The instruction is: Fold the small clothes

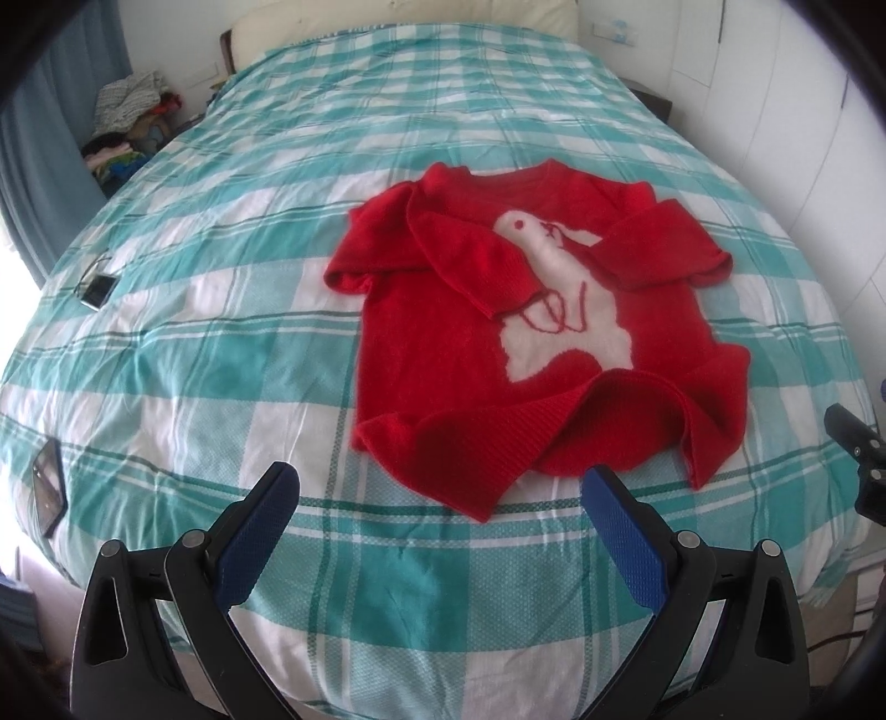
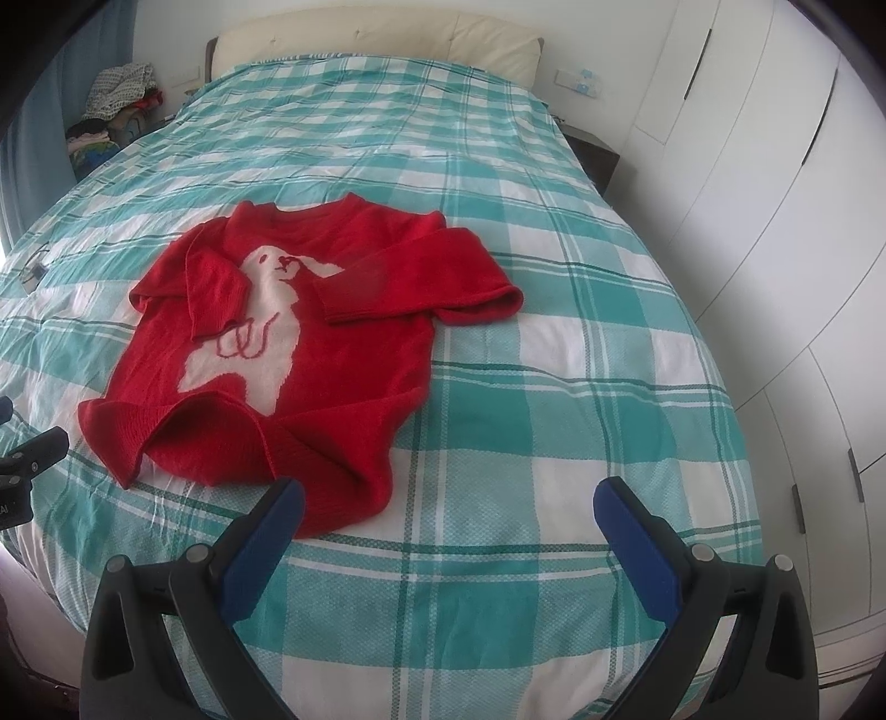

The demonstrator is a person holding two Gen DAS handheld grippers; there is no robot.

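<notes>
**Red sweater on a checked bed, both grippers open**

Teal-and-white checked bedding covers the bed that fills both of my views, with a cream headboard at the far end and white wardrobe doors along the right wall. No containers are in sight; a heap of mixed clothes sits beside the bed at the far left.

A red sweater with a white animal motif lies face up on the cover, both sleeves folded in across the chest, its hem rumpled and partly turned up nearest me.

My left gripper has its jaws spread wide, holding nothing; the sweater's hem lies between and just beyond the blue pads. My right gripper is equally wide and empty, its left finger overlapping the hem's corner in view; I cannot tell whether it touches.

Two small dark objects near the bed's left edge are too blurred to identify. Fisheye edges cut off the room's corners.
</notes>
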